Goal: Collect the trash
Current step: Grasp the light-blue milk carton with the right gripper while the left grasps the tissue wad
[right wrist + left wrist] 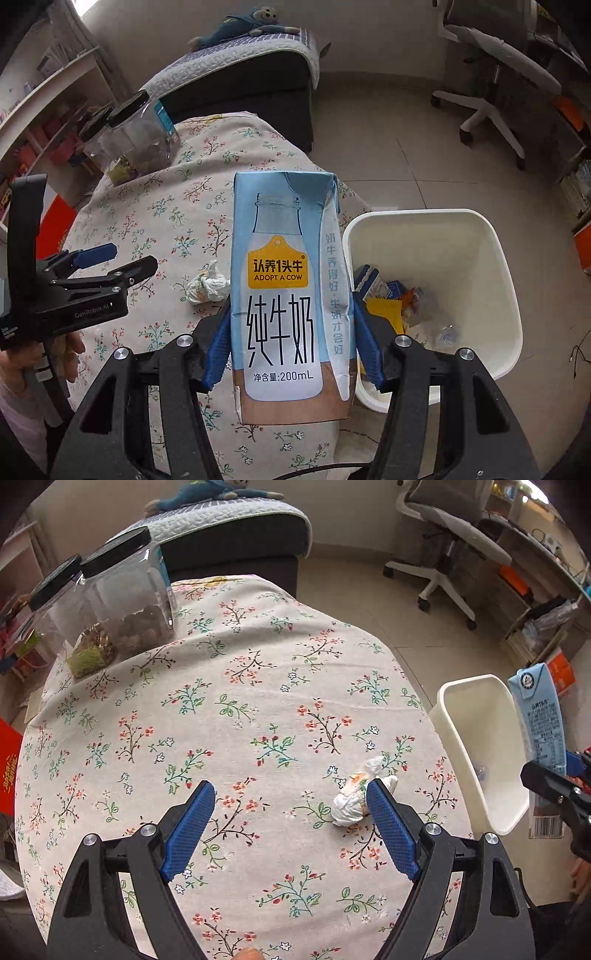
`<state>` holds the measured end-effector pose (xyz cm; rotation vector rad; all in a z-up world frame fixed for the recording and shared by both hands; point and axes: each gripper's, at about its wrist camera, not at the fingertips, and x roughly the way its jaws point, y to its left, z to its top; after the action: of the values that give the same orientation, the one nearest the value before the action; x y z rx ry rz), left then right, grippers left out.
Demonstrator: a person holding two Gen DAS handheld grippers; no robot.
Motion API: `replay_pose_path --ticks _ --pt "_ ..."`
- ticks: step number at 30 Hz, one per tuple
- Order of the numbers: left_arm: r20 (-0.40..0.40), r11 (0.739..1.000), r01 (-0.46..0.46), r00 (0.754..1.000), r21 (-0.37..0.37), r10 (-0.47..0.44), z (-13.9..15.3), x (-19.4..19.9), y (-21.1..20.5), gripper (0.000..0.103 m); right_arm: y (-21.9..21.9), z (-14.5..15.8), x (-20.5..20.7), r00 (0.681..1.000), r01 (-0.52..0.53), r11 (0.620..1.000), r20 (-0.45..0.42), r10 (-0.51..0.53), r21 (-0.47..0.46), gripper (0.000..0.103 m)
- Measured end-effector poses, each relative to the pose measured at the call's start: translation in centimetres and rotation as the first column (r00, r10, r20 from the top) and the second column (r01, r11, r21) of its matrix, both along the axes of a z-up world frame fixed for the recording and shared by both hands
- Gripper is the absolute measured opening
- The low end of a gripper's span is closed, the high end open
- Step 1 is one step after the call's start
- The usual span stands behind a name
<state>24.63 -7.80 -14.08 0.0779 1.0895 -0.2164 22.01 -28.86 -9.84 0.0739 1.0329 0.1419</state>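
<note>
Open flowered tablecloth (258,709) is left ahead; two black-lidded clear plastic jars (122,602) crowd its far-left corner.

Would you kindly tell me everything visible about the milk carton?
The milk carton is a slim, pale-blue paper box printed with a white bottle, a yellow "ADOPT A COW" badge and a brown band at its base. Its top looks dented. It is held upright off the table, squeezed at both sides by the right gripper, beside the white bin.
</note>
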Motion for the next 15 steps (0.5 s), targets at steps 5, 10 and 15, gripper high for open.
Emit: replay_pose_path --ticks 5,10,15 --pt "-0.016 0.993 0.117 0.993 0.033 -0.116 -2.1 0.1 -3.7 0.081 -0.8 -0.1 0.3 0.999 0.034 0.999 0.015 -0.034 0.000 0.056" --pt "-0.021 0.980 0.198 0.980 0.035 -0.197 -3.7 0.1 -5.6 0.074 -1.0 -0.1 0.6 0.999 0.048 0.999 0.022 -0.047 -0.016 0.056" --pt "-0.033 0.971 0.233 0.972 0.056 -0.232 -5.1 -0.1 -6.3 0.048 -0.5 0.1 0.9 0.998 0.051 0.999 0.026 -0.051 -0.013 0.056"
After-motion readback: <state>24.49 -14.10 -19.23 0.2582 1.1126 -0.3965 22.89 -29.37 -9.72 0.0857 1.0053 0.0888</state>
